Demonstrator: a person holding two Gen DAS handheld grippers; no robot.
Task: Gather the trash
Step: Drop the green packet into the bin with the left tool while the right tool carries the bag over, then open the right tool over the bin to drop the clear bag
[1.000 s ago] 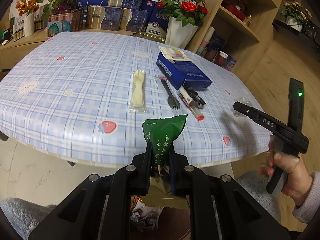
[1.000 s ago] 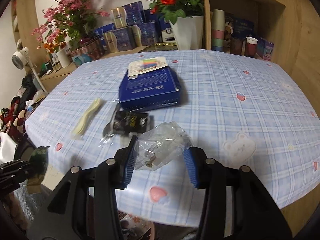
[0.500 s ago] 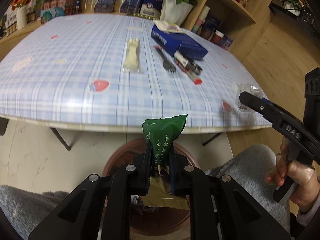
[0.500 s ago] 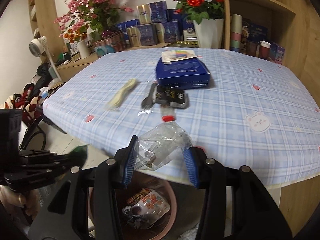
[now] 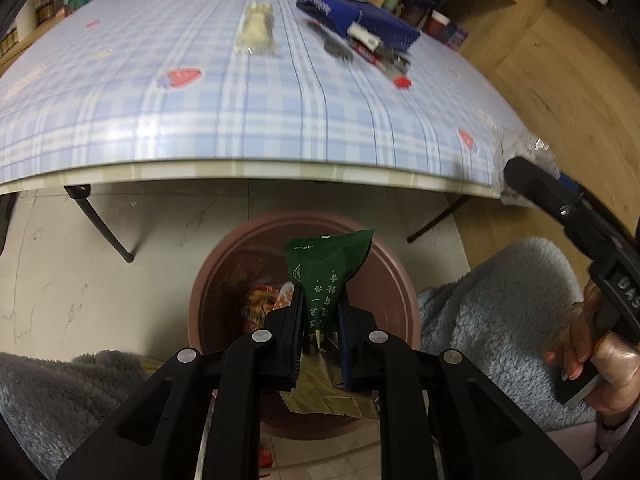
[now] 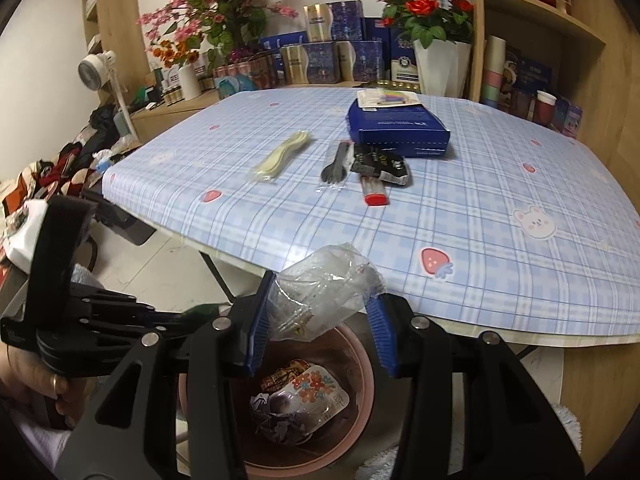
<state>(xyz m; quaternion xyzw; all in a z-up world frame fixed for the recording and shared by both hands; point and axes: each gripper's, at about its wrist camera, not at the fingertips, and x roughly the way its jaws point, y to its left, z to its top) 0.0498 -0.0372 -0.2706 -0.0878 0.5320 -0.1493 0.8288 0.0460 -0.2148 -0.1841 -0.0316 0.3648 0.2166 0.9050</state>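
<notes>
My left gripper (image 5: 319,312) is shut on a green snack wrapper (image 5: 328,272) and holds it over the brown trash bin (image 5: 224,280) on the floor. My right gripper (image 6: 320,312) is shut on a crumpled clear plastic wrapper (image 6: 324,292) above the same bin (image 6: 360,380), just off the table's front edge. The bin holds several pieces of trash. The right gripper also shows in the left wrist view (image 5: 516,176), at the table's edge. The left gripper shows at the left of the right wrist view (image 6: 200,312).
On the blue plaid table (image 6: 500,184) lie a pale packed utensil (image 6: 280,156), a black fork (image 6: 336,164), a dark wrapper (image 6: 380,162), a red-capped tube (image 6: 374,192) and a blue box (image 6: 396,128). Table legs (image 5: 100,224) stand near the bin. Shelves and flowers stand behind.
Both grippers have drawn back from the table and lowered, each still holding its wrapper. They now hang over the bin, which has come into full view.
</notes>
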